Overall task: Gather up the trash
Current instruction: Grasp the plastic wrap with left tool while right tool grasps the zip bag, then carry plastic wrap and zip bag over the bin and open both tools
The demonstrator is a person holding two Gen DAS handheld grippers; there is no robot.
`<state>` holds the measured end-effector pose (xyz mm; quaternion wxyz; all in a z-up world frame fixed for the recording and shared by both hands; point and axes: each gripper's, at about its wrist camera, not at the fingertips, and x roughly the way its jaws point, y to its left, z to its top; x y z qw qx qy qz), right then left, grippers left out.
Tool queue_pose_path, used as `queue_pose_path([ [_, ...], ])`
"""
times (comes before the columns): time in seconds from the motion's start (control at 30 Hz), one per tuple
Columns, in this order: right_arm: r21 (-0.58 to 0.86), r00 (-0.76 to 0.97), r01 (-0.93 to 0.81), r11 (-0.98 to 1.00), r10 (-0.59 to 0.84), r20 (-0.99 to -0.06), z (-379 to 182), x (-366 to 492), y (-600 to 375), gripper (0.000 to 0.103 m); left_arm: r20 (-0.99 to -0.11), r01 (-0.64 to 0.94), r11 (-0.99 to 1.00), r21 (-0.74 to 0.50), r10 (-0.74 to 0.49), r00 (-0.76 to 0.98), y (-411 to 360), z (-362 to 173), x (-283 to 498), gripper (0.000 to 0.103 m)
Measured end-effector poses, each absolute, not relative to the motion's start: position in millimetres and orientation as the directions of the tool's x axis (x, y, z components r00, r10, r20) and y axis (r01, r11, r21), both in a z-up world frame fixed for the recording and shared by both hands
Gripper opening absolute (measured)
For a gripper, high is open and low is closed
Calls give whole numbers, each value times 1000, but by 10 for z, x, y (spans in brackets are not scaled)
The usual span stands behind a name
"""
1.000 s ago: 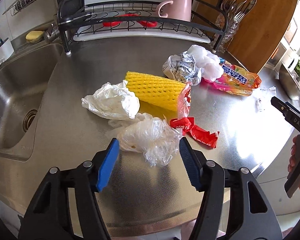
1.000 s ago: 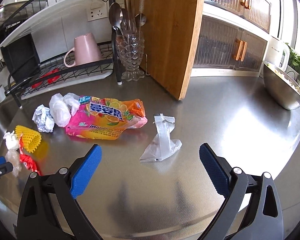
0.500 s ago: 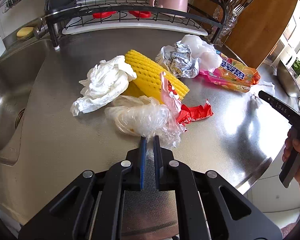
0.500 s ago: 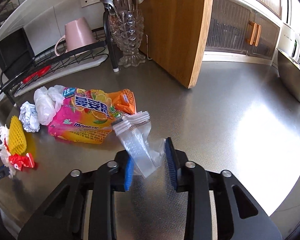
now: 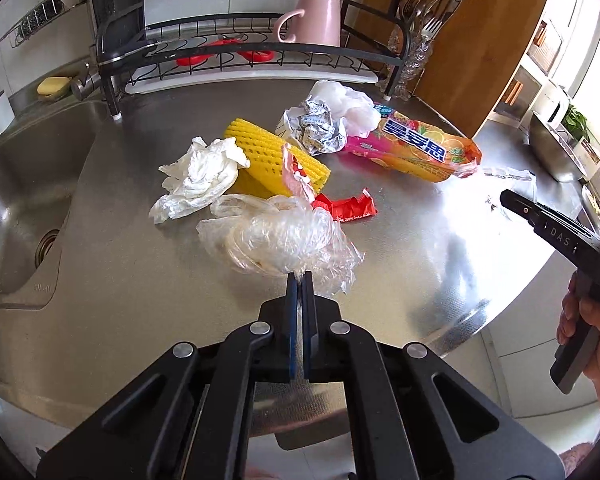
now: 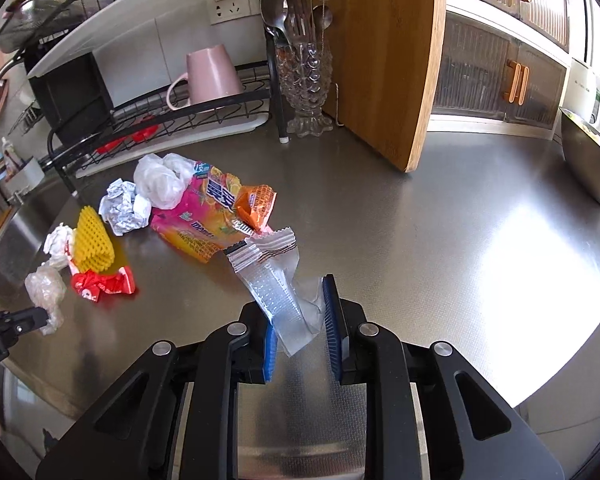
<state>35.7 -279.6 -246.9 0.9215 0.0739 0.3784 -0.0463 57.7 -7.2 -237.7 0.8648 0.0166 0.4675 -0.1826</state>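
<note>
On the steel counter [image 5: 440, 248], the left gripper [image 5: 299, 280] has its fingers clamped on a crumpled clear bag [image 5: 276, 236]. The right gripper [image 6: 300, 300], fingers just closing, pinches a clear wrapper [image 6: 276, 280]. Next, both pieces likely need lifting away; no bin shows.

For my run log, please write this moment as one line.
left gripper: shut on clear plastic bag | right gripper: shut on clear wrapper | remaining trash: on steel counter
</note>
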Motion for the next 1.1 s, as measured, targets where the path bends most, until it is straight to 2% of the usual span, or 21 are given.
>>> queue_pose_path([
  [0.3, 96, 726, 74, 993, 12, -688, -2292, -266, -2534, 22, -801, 341, 930, -136, -306, 515, -2, -2259, -69, 0],
  [0.53, 88, 693, 0, 996, 63, -718, -2387, -754, -2252, 22, -818, 339, 924, -174, -328, 472, 77, -2420, -536, 1],
  [0.8, 128, 559, -60, 990, 139, -817, -2852, -1073, -2005, 22, -879, 339, 917, -210, -329, 346, 125, -2971, -876, 1],
  [1.1, 198, 367, -54, 979, 204, -908, -3759, -983, -1801, 22, -923, 314, 916, -249, -322, 208, 48, -3921, -868, 1],
])
